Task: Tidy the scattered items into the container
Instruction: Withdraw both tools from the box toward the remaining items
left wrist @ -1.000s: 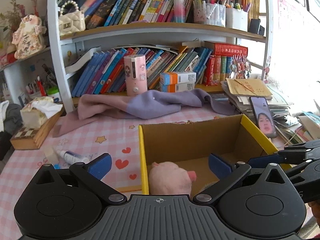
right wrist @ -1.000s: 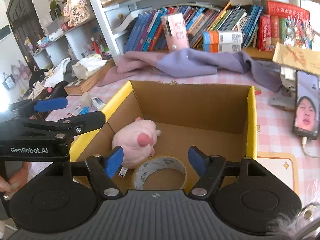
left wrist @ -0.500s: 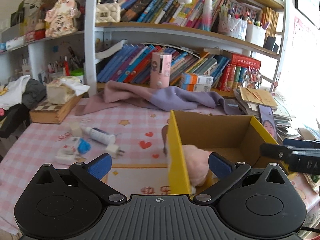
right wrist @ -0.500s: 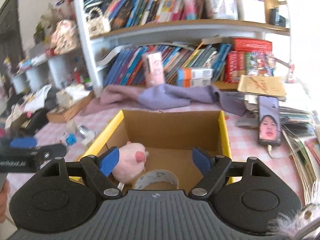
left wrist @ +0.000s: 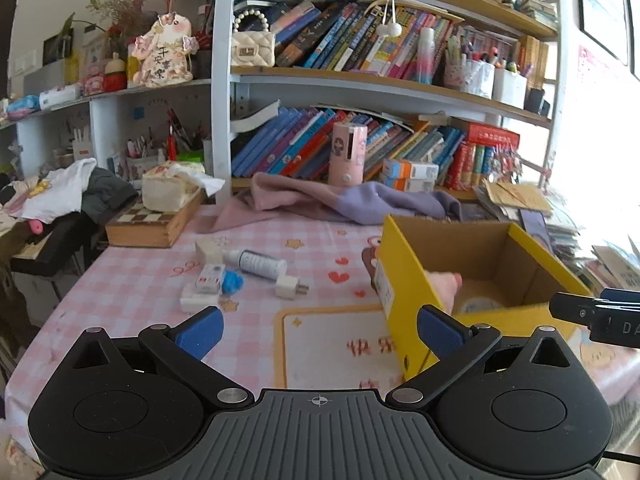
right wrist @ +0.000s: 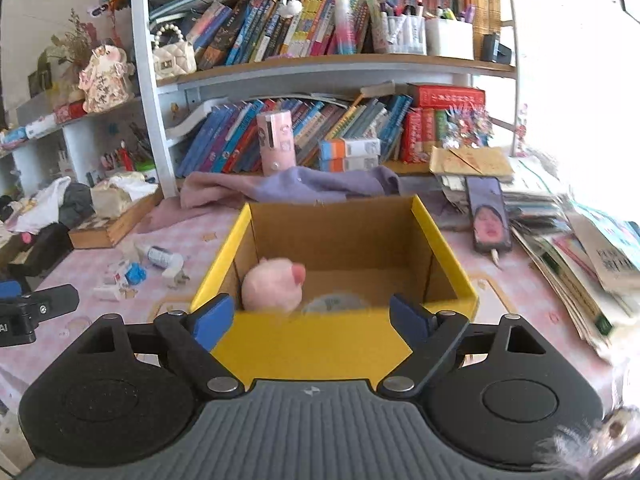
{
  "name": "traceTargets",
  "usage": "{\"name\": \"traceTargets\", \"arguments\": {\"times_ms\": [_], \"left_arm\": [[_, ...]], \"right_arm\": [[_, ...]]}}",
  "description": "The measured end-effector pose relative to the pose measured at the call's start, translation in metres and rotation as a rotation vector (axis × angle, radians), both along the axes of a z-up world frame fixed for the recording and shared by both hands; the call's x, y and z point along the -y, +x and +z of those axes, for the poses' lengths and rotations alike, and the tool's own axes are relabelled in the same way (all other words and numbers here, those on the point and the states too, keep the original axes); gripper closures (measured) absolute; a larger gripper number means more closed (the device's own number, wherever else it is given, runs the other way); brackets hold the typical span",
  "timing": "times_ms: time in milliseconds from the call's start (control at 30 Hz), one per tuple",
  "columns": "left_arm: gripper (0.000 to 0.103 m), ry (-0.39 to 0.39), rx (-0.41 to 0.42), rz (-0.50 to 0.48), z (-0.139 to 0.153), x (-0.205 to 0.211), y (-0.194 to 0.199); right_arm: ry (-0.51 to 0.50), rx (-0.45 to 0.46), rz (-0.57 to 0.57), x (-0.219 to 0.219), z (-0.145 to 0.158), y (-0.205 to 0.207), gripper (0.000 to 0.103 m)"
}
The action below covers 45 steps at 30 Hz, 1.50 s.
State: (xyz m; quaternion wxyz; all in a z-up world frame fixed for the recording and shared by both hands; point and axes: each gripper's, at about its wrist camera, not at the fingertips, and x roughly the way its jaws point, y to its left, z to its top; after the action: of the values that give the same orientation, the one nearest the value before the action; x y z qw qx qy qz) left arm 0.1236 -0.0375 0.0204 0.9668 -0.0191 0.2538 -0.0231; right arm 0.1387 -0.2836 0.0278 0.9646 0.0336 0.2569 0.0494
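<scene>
Container (right wrist: 336, 344) just beyond right tongs (right wrist: 312, 322)

Box top: the yellow cardboard box (right wrist: 444, 248) is open upward; you can enter from above.
Box floor, left: a pink plush toy (right wrist: 272, 286) fills it; a tape roll (right wrist: 334, 304) lies just beside the toy.
Box floor, right and rear: bare cardboard.
Table left of box: a white tube (left wrist: 256, 263), charger plug (left wrist: 291, 287), blue object (left wrist: 232, 280) and small packets (left wrist: 210, 278) lie close together.
Table between cluster and box: bare tablecloth (left wrist: 320, 272); you have room here.
Behind box: a purple cloth (right wrist: 320, 184) lies against the shelf.
Right of box: a phone (right wrist: 489, 220) and paper stacks (right wrist: 568, 248) crowd the table.
</scene>
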Motion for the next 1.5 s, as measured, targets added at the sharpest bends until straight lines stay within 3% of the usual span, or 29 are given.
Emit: {"name": "traceTargets", "arguments": {"times_ms": [300,733,933,1500], "left_arm": [[0.000,0.062,-0.082,-0.037,-0.015,-0.028,-0.037],[0.000,0.026,-0.170,0.099,-0.028,-0.082,-0.063],[0.000,0.008,-0.173,0.156,-0.028,-0.102,-0.070],[0.000,-0.016,-0.164,0.137,-0.028,-0.112,-0.058]], "right_arm": [[-0.010,-0.104,-0.021,-0.045,-0.022,-0.040,0.017],[-0.062,-0.165,0.137,-0.108,-0.027,-0.052,0.013],[-0.086,-0.179,0.225,-0.131,-0.025,-0.047,0.012],[-0.117,-0.187,0.337,-0.164,-0.021,-0.024,0.002]]}}
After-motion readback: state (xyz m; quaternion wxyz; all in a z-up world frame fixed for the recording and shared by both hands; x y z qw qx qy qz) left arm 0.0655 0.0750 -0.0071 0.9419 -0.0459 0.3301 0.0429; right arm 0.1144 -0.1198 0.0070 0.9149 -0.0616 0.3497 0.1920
